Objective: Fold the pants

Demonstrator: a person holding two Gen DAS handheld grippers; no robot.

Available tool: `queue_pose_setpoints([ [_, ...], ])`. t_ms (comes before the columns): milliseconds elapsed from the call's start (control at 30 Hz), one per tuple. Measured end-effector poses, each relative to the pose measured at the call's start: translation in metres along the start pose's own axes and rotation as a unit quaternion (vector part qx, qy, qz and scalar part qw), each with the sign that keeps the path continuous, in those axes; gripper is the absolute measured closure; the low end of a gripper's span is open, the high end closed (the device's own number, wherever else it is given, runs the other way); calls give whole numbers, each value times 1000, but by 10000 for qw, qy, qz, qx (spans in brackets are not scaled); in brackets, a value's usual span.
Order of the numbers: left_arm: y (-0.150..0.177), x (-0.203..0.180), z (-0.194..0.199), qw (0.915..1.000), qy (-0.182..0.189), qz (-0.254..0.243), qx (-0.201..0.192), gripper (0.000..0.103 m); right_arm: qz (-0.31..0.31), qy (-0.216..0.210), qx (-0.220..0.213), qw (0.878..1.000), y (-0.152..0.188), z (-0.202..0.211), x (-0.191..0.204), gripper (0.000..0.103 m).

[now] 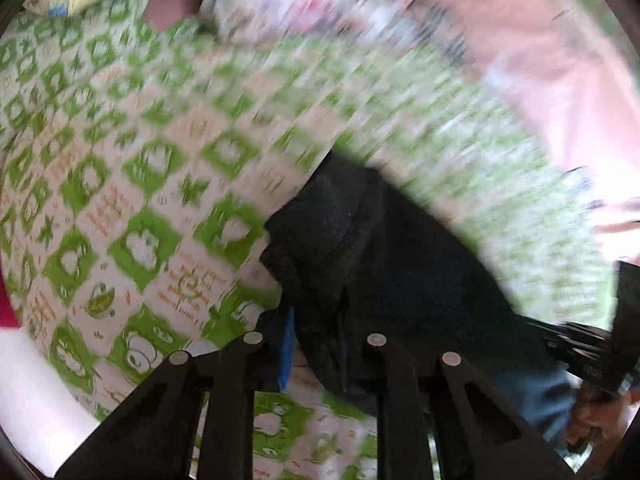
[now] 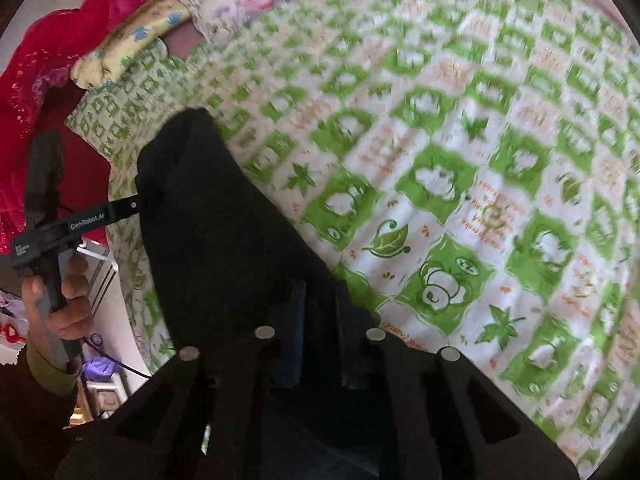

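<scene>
The green bed sheet (image 2: 440,160) is lying under black pants (image 2: 224,220); both tongs (left (image 1: 316,344), right (image 2: 316,336)) are pinching them, and they might slip loose.

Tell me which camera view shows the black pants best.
Right wrist view: the black fabric pants fill the left-centre, sharper, stretching from the left gripper toward the camera. Left wrist view shows a smaller, blurred bunch.

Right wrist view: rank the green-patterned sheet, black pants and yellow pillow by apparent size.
1. green-patterned sheet
2. black pants, enlarged by nearness to the camera
3. yellow pillow, small and far
</scene>
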State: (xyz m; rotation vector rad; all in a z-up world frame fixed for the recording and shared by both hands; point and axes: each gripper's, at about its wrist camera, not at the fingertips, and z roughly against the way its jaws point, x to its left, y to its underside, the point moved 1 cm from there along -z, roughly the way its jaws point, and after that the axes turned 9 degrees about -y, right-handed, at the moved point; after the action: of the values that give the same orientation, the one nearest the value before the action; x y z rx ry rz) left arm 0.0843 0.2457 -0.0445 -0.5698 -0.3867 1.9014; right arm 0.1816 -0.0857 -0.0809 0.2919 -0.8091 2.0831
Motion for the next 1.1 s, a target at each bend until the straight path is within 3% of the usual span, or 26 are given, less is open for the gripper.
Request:
queue_pose_setpoints([
  [67,5,6,33,9960,609,-136,-646,87,169,89,-355,9992,-2,21,14,91],
  [133,12,12,58,9890,853,-340,-1159,87,323,344,-660,9967,-6,33,25,91],
  [233,15,17,57,9878,953,-426,-1160,87,434,741,-1050,9908,-12,40,31,92],
  [367,17,28,25,9927,793,-430,-805,87,468,1247,-1088,9851,-19,14,26,98],
  [467,27,32,2,9944,364,-753,-642,87,287,1350,-979,9856,-17,-8,10,98],
  [567,39,22,-9,9893,-119,-1293,-661,82,87,1418,-953,9853,-15,-18,-2,97],
  [667,46,20,1,9850,-284,-1515,-773,69,-169,1339,-1046,9853,-9,-9,-6,91],
  [733,47,24,12,9840,-297,-1521,-877,64,-317,1251,-1126,9852,-2,6,-4,77],
  [800,49,25,28,9831,-231,-1522,-995,63,-408,1175,-1351,9830,11,28,1,46],
  [933,47,10,54,9792,-19,-1606,-1243,53,-427,1195,-1880,9739,50,79,16,42],
  [1100,57,-34,75,9694,465,-2013,-1326,50,-810,1186,-2274,9632,112,128,20,41],
])
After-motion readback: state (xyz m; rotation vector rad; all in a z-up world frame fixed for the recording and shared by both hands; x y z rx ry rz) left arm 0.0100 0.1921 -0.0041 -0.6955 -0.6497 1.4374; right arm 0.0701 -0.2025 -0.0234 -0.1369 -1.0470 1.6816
